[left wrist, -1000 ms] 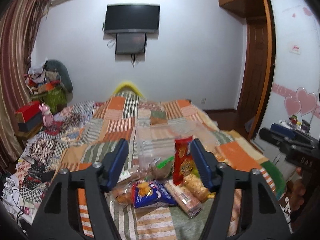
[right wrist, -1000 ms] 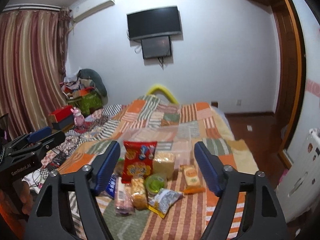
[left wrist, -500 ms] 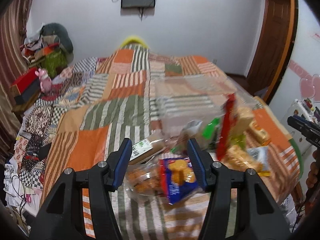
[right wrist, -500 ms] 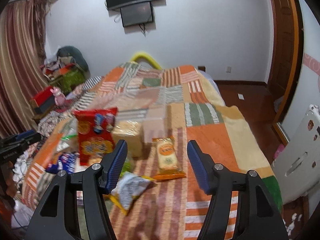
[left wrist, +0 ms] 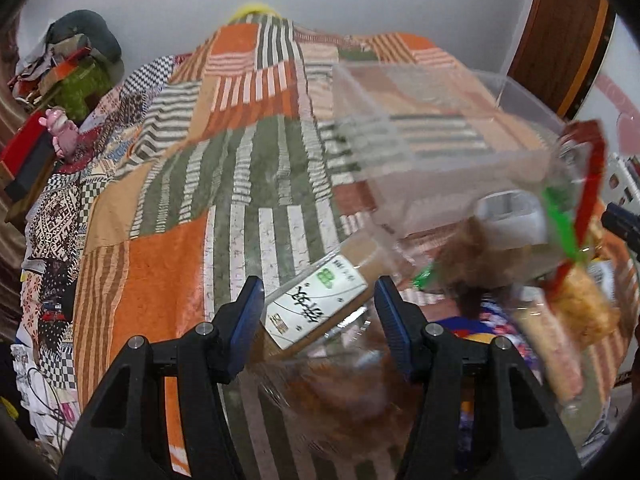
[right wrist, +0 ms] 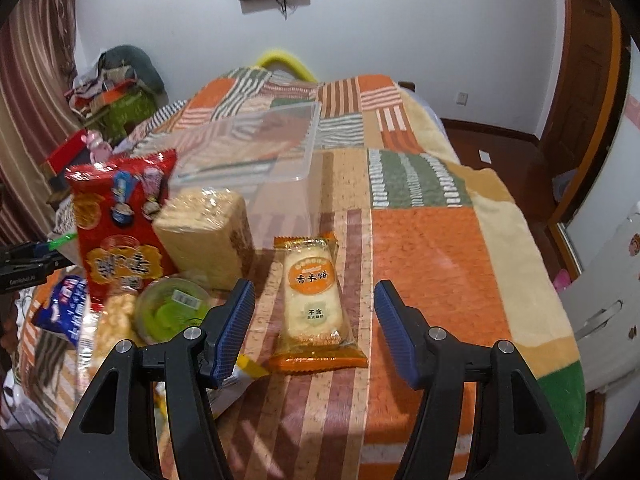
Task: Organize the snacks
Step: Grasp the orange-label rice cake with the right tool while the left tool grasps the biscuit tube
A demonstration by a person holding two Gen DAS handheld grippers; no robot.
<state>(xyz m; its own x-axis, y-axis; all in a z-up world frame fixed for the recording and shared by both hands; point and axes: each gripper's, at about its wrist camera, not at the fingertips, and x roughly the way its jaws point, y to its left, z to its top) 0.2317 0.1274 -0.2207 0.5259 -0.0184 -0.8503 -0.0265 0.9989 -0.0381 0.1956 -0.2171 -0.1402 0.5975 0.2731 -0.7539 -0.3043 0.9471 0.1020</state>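
Observation:
Snacks lie on a patchwork bed beside a clear plastic box (right wrist: pixel 256 148), which also shows in the left wrist view (left wrist: pixel 440 136). My left gripper (left wrist: pixel 320 304) is open, its jaws on either side of a brown packet with a white label (left wrist: pixel 316 304). My right gripper (right wrist: pixel 314 316) is open, its jaws on either side of an orange rice-cracker packet (right wrist: pixel 314 304). A red snack bag (right wrist: pixel 120 220), a block of pale crackers (right wrist: pixel 204 232), a green tub (right wrist: pixel 172 308) and a blue bag (right wrist: pixel 64 312) sit to the left.
The bed's right edge drops to a wooden floor (right wrist: pixel 500 148). A white cabinet (right wrist: pixel 612 280) stands at the right. Clutter and a pink toy (left wrist: pixel 60 132) lie left of the bed. A wardrobe door (left wrist: pixel 560 32) is at the far right.
Both grippers have come down and forward toward the bed. The left now frames the brown labelled packet; the right now frames the orange packet. Both stay open.

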